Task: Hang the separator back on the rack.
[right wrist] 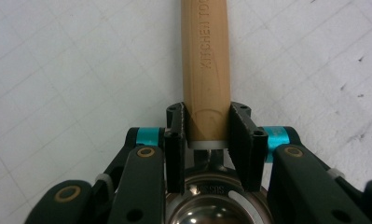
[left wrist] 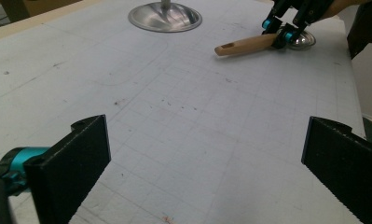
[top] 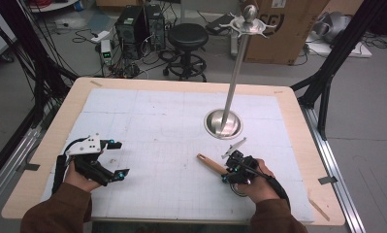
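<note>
Because its jaws press on both sides of the wooden handle, right where the wood meets the metal neck, the right gripper (right wrist: 206,135) has the ladle (right wrist: 206,60) clamped at what looks like its stiffest, best-balanced spot; from there the heavy steel bowl sits close under the gripper and the long handle points away from the hand. In the left gripper view the ladle lies low over the mat, handle stretched toward the middle of the bench, bowl tucked beneath the right gripper; whether it rests on the mat or is just off it I cannot tell. A slot near the handle's free end suggests it is meant for hanging, which would fit the steel hanging stand (top: 234,73) just beyond it, upright on its round base, with hooks around a ball top.

Farther out, the left gripper (top: 114,159) hovers over the near left of the mat, jaws wide apart with nothing between them, probably kept clear as a spare hand.

Counted: two grippers, one ladle, one stand, one white gridded mat (top: 147,121) covering the bench (top: 70,102). Beyond the bench are one black stool (top: 187,36), two computer towers (top: 141,23) and a cardboard box (top: 290,24) on the floor.
</note>
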